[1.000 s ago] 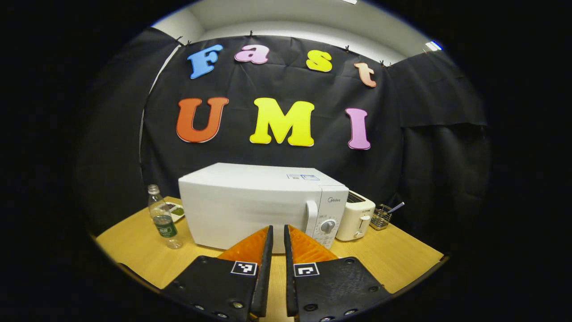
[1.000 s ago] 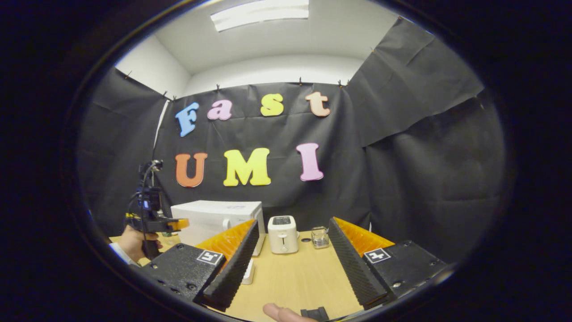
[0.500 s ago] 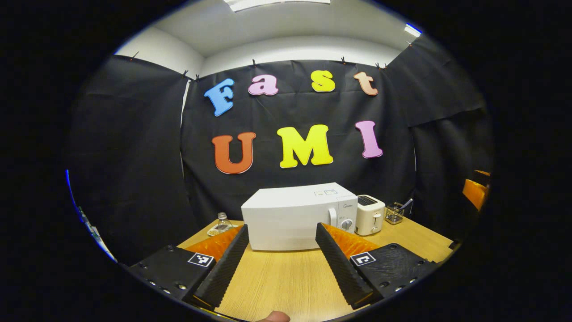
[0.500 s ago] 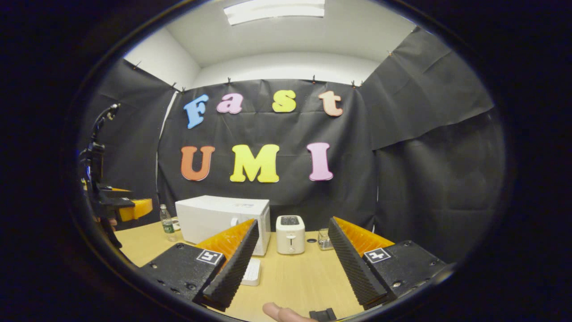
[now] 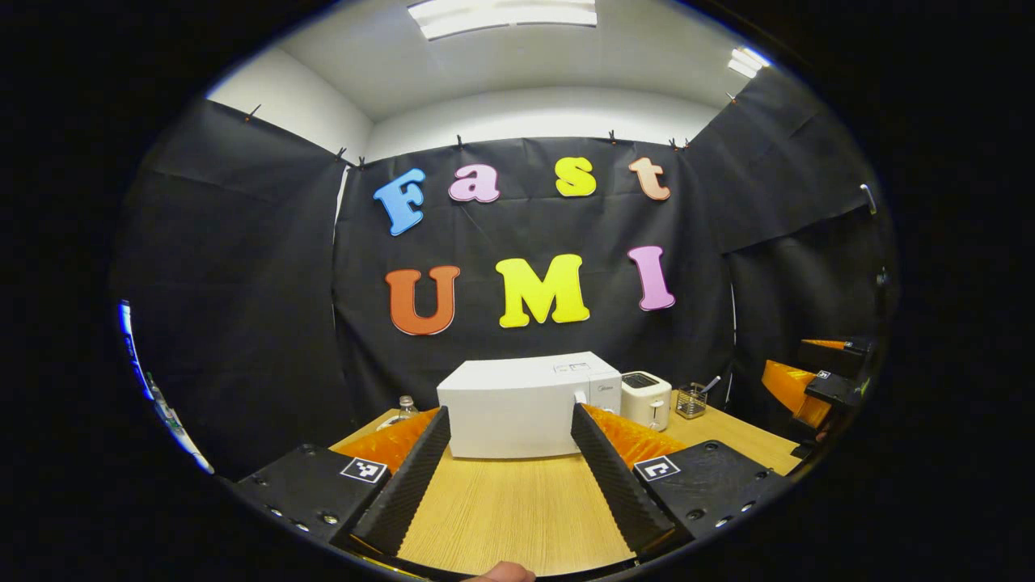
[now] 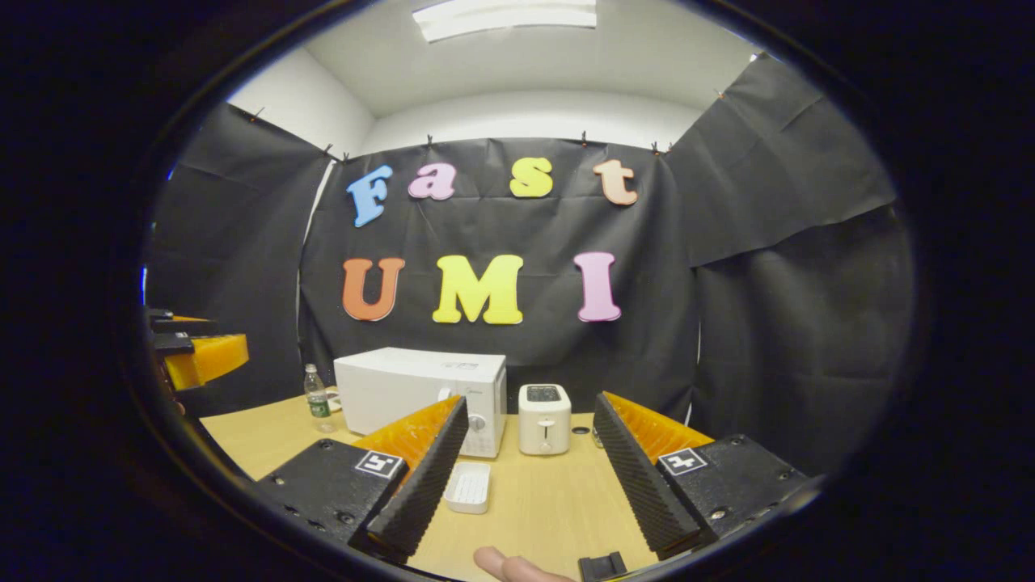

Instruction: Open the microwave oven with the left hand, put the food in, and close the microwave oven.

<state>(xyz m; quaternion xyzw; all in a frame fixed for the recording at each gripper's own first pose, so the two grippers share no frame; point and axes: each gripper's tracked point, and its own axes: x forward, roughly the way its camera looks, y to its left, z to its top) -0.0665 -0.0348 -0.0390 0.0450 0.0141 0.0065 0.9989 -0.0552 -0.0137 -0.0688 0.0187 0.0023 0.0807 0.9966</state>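
The white microwave (image 5: 517,408) stands at the back of the wooden table (image 5: 517,509) with its door closed. My left gripper (image 5: 509,416) is open and empty, held back from the microwave's front with bare table between. In the right gripper view the microwave (image 6: 412,388) sits left of centre. My right gripper (image 6: 530,404) is open and empty over the table's near part. A small white ridged tray (image 6: 469,487) lies on the table by its left finger; I cannot tell what it holds. Each gripper appears at the edge of the other's view: the right gripper (image 5: 808,384), the left gripper (image 6: 198,356).
A white toaster (image 6: 543,416) stands just right of the microwave, with a small wire basket (image 5: 691,400) beyond it. A clear water bottle (image 6: 318,398) stands left of the microwave. A person's fingertip (image 6: 505,566) shows at the bottom edge.
My left gripper went from shut near the microwave's front to open, and drew well back from it. The right gripper stayed open and shifted slightly; the left gripper moved toward the left edge of its view.
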